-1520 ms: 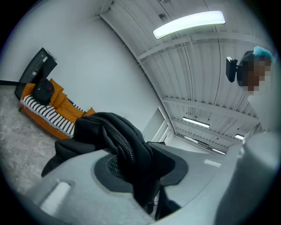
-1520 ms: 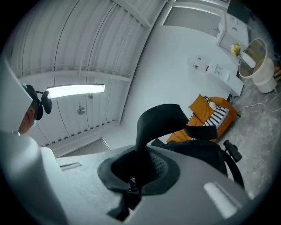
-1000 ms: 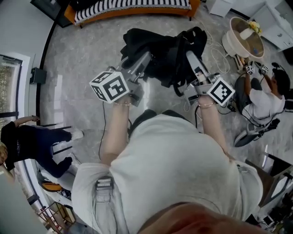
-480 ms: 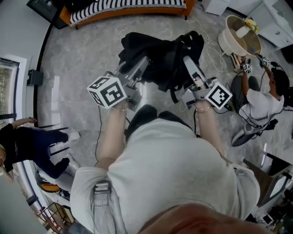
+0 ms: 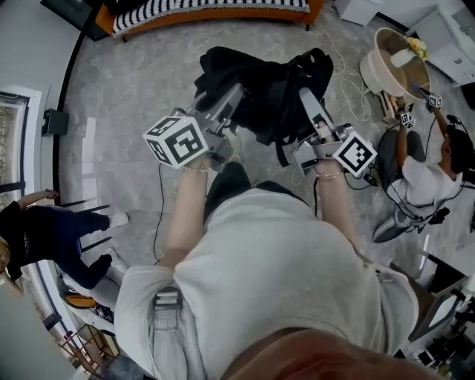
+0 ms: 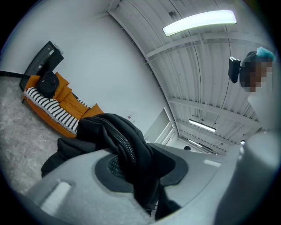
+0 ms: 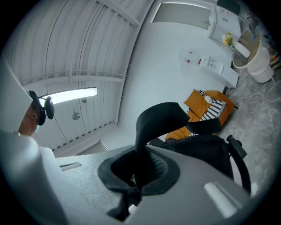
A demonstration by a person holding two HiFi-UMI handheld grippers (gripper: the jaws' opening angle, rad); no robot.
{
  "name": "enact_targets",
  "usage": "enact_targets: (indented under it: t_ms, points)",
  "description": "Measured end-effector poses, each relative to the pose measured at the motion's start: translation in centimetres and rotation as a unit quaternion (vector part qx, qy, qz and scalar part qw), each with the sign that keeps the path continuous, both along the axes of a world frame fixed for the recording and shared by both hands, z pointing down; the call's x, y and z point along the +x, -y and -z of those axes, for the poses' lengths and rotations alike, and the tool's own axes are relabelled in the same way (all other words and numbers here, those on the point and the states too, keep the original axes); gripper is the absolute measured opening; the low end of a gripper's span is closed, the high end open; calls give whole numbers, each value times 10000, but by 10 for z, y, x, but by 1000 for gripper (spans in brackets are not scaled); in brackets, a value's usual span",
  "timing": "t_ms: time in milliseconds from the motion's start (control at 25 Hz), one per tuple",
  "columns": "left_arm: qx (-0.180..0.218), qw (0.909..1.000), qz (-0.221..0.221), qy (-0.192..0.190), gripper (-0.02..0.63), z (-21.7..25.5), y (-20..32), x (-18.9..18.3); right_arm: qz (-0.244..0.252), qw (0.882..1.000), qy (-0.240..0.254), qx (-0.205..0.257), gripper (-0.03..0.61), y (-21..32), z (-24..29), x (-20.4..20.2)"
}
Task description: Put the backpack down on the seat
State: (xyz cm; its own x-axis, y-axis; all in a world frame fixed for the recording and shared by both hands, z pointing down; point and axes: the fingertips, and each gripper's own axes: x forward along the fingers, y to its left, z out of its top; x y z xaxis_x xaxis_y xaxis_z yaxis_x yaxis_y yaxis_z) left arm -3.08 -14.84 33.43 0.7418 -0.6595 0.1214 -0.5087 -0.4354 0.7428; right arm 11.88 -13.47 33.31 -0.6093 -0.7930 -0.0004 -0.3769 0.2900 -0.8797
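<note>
A black backpack (image 5: 260,85) hangs between my two grippers above the grey marble floor, in front of the person's body. My left gripper (image 5: 231,96) is shut on a thick fold of the backpack's fabric with a zipper (image 6: 125,147). My right gripper (image 5: 306,98) is shut on a flat black strap (image 7: 151,121) that loops up out of its jaws, with the bag's body (image 7: 206,149) hanging beyond. The seat, an orange sofa (image 5: 215,16) with a striped cushion, stands at the far side of the floor; the sofa (image 6: 57,107) also shows in the left gripper view, and the sofa (image 7: 210,107) in the right gripper view.
A round cream basket (image 5: 399,61) and white cables (image 5: 349,89) lie at the right. A seated person (image 5: 423,167) holds small grippers there. Another person (image 5: 44,230) crouches at the left by a glass door. A black box (image 5: 52,122) sits at the wall.
Both grippers and the backpack keep nearly the same place and grip. The seated person at the right has shifted their hands a little.
</note>
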Motion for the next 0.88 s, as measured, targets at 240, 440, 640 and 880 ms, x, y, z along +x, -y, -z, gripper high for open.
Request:
enact_targets:
  t_ms: [240,440,640,880]
  points:
    - [198,9998,-40,-10,106,9,-4,-1,-70,9997,5,238,12,-5,9,-1]
    - [261,9995,-198,-44,106,14,-9,0,-210,9991,42,362,12,-9,15,1]
    - [439,9984,-347,24,106,23,-10,3,-270,9986,46,452,12,-10,21,-1]
    - [395,9986,-332,-140,106,23,-7,4,-318,9988,251,279,12,-9,20,1]
